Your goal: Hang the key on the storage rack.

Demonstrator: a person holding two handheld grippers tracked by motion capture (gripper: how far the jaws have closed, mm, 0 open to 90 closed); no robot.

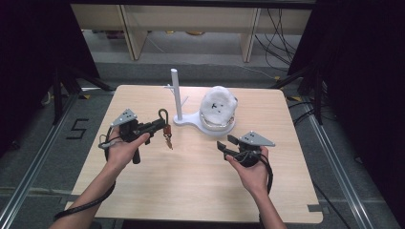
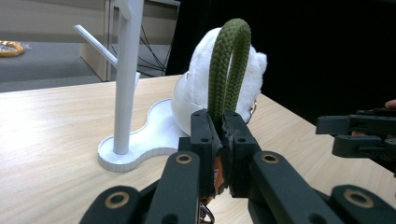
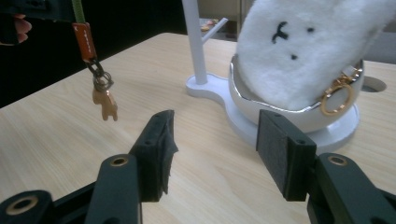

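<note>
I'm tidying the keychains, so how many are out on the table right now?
2: the green rope keychain clamped in the left gripper, and the white plush keychain lying in the stand's white dish. Others may be hidden beneath the plush.

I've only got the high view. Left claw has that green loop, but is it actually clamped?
Observer: Yes. In the left gripper view the left claw has its jaws shut on the loop, which arches up above them.
Operator: What's dangling under it?
Observer: An orange tag, a short chain, then a small tan charm, all hanging above the table.
Operator: And the white lump in the dish?
Observer: A plush with a black stitched face and a gold ring at its lower edge, sitting in the dish.
Operator: Right claw holding anything?
Observer: No. The right claw is open with bare table between its jaws.
</note>
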